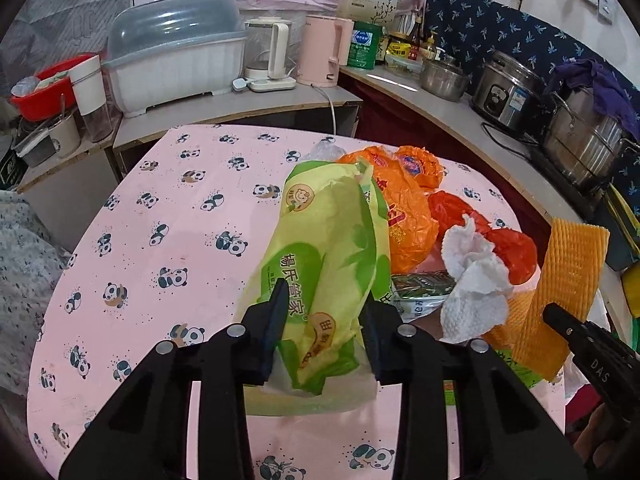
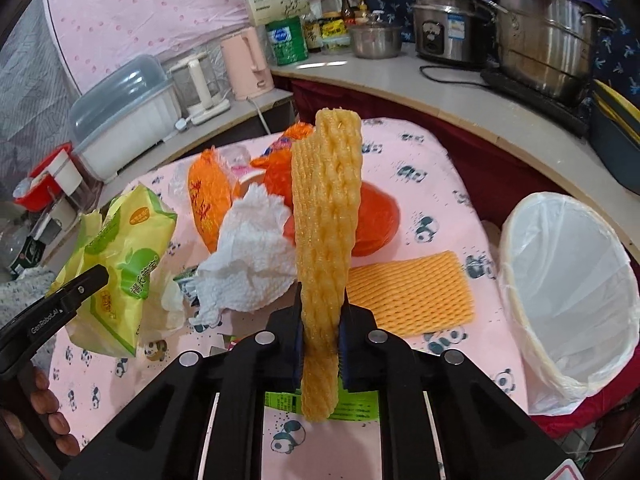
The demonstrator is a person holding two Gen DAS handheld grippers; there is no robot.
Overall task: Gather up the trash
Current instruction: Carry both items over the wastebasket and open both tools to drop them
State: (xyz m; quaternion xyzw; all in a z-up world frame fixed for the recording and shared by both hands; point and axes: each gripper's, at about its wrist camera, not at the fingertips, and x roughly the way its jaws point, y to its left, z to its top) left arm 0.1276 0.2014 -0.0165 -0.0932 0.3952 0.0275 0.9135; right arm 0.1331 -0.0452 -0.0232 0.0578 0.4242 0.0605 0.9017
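My left gripper point(image 1: 325, 300) is shut on a green-yellow tissue wrapper point(image 1: 324, 248) and holds it above the pink panda tablecloth point(image 1: 168, 208). The wrapper also shows in the right wrist view point(image 2: 120, 256). My right gripper point(image 2: 322, 300) is shut on a yellow foam fruit net point(image 2: 326, 216), held upright. A second foam net point(image 2: 412, 292) lies flat on the cloth. A crumpled white paper towel point(image 2: 248, 252), orange wrappers point(image 2: 210, 200) and a red bag point(image 2: 372, 216) lie behind. A white-lined trash bin point(image 2: 572, 280) stands at the right.
A counter point(image 1: 420, 92) curves round the table's far side with steel pots point(image 1: 580, 136), a rice cooker point(image 1: 508, 92), a pink kettle point(image 1: 324, 50) and a white dish box point(image 1: 176, 68). A green label point(image 2: 352, 404) lies under the right gripper.
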